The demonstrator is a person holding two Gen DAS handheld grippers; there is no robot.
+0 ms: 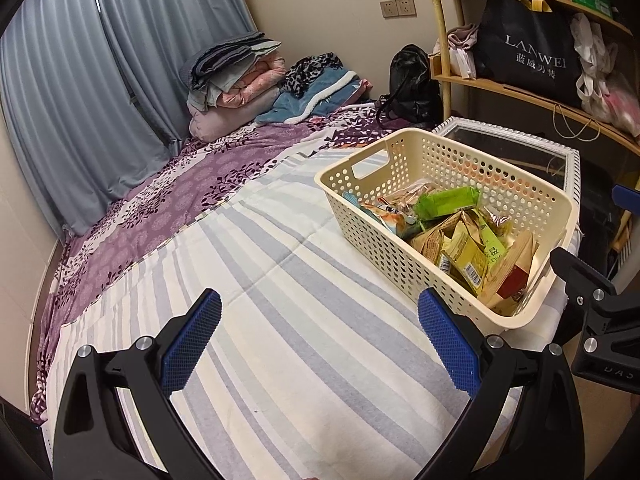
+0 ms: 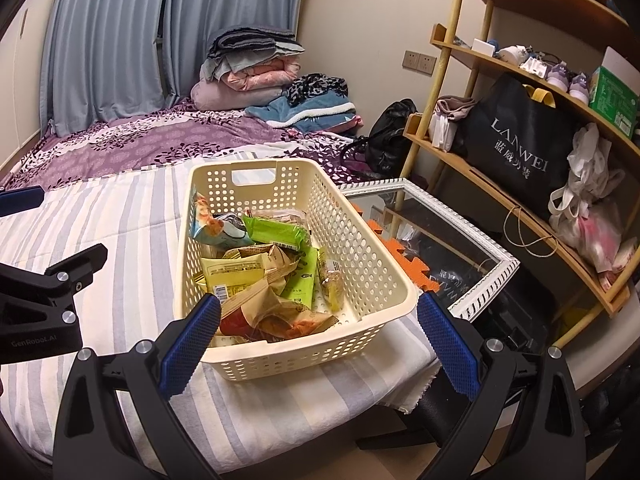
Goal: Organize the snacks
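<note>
A cream perforated plastic basket [image 1: 532, 200] [image 2: 360, 240] stands on the striped sheet near the bed's right edge. Several snack packets [image 1: 460, 236] [image 2: 268, 264] lie piled inside it, green, yellow, brown and a blue-orange one. My left gripper [image 1: 320, 336] hovers open over bare sheet to the left of the basket, nothing between its blue pads. My right gripper [image 2: 318, 332] hangs open just in front of the basket's near wall, its pads either side of the near end, holding nothing. In the right wrist view the left gripper's black body [image 2: 44, 300] shows at the left edge.
The striped sheet [image 1: 280, 320] covers the bed, with a purple floral blanket [image 1: 160, 208] and folded bedding [image 1: 236, 80] behind. A white-framed glass panel [image 2: 460, 240] lies right of the basket. Wooden shelves [image 2: 520, 152] hold a black bag, shoes and plastic bags.
</note>
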